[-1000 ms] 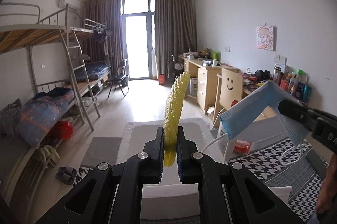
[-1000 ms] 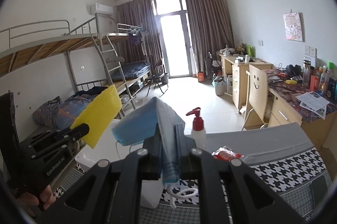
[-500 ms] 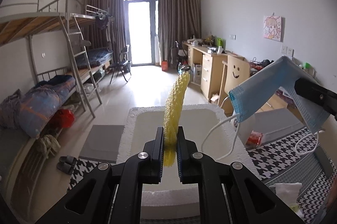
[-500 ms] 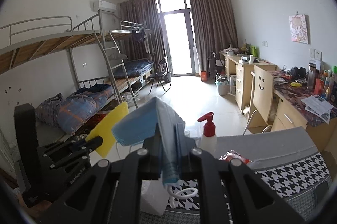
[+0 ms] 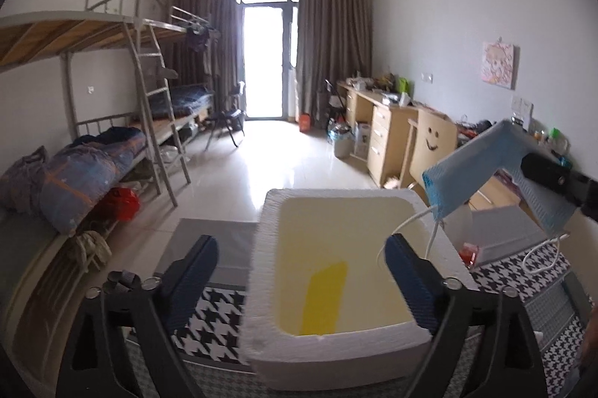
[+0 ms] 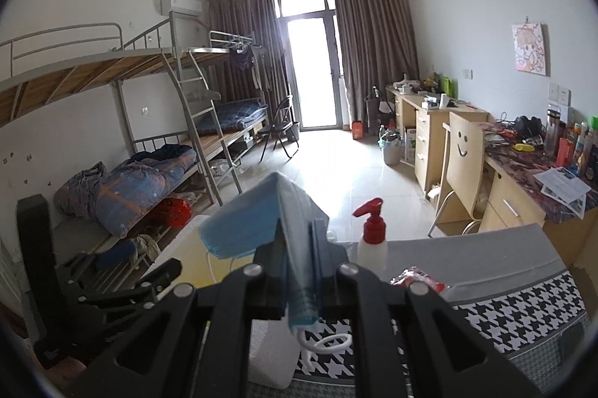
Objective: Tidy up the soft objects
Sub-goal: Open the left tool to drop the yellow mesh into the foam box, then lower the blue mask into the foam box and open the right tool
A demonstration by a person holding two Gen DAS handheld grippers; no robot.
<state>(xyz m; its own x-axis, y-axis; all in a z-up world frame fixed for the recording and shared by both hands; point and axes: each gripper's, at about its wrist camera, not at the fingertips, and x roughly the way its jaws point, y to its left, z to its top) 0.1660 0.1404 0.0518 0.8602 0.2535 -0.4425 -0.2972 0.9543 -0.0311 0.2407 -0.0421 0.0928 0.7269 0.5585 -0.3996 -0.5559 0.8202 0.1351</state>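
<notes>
Left gripper (image 5: 301,271): angled down over the white foam box (image 5: 261,286), jaws opening wide, one finger either side of the box's near end, nothing pressed between the pads.
Yellow cloth (image 5: 324,297): let go, lying flat on the box floor, near the front wall.
Right gripper (image 6: 297,241): tipped a little downward, clenched on the blue face mask (image 6: 258,222); the mask drapes over the jaws like a tent, right of the box and above its rim.
Mask ear loops (image 6: 329,342): white, dangling below the jaws, over the houndstooth cloth (image 6: 515,308).
Left view only: the box's inside and the yellow cloth; the right gripper comes in from the far right edge with the mask (image 5: 486,170) hanging beside the box's far right corner.
Right view only: a red-capped pump bottle (image 6: 372,237) standing just right of the box, a red packet (image 6: 418,280) beside it, and the left gripper's black body at the left.
</notes>
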